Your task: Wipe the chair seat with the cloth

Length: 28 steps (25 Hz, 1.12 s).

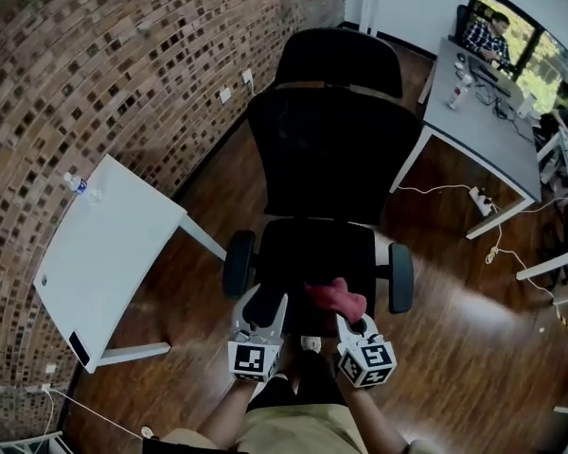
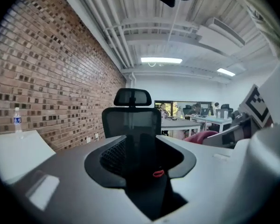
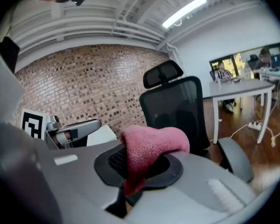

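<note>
Dark wooden flooring (image 1: 454, 291) is running under everything, with a brick wall (image 1: 95, 64) closing off the left side and strip lights glowing on a white ceiling in the gripper views. One black office chair (image 1: 327, 149) is standing in the middle with its front towards the person, its two armrests flanking the chair seat (image 1: 312, 249). One white table (image 1: 104, 244) is standing by the wall and carrying a single water bottle (image 1: 74, 183). One grey desk (image 1: 483, 126) is standing at the far right, where a person (image 1: 488, 34) is sitting.

Two grippers are reaching over the seat's front edge. The right gripper (image 1: 346, 318) is clamping the one pink cloth (image 1: 337, 297) between its jaws. The cloth is bunching up over the jaw tips and hanging above the front right part of the seat; whether it is pressing on the seat is unclear. The left gripper (image 1: 262, 306), just beside it, is gripping nothing, its jaws standing a little apart with only the dark chair showing in the gap.

The chair's base is hiding beneath the seat, the marker cubes are covering the person's hands, and further desks are being cut off at the right edge. A small red speck (image 2: 158, 173) low in the left gripper's gap is too small to identify.
</note>
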Motion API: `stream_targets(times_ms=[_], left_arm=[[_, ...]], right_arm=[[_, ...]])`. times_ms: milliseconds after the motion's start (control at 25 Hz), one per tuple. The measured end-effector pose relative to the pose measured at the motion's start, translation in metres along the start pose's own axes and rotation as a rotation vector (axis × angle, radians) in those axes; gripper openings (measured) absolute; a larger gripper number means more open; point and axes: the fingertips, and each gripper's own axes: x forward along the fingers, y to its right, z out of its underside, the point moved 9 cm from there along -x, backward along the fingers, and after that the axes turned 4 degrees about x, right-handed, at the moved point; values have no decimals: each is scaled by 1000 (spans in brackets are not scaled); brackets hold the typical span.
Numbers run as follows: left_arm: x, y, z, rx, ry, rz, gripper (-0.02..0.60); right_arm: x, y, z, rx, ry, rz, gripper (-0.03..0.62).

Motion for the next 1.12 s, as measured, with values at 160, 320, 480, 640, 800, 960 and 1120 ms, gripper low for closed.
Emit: stream_targets(times_ms=[160,320,480,640,800,960,1120], left_arm=[[64,-14,9,-20,-31,8,186],[104,-45,34,-28,-111,11,222],[131,-82,58,-60,-185,15,247],[142,-121,84,-83,-224,-5,247],[155,-144,115,-109,-252,-14,247],[171,-157,129,-97,-308,4,247],[188,-159,132,-85,-360,46,242]], right_arm=[[89,47,15,102,-99,-91,18],[185,74,52,170,-223,-126,18],[280,88,79,193,-313,-150,18],[384,95,108,70,-368,-169,20],[474,109,135,-186,-407,-119,20],[530,121,160,-345,-581,-124,20],[526,159,172,-486,-671,-126,18]])
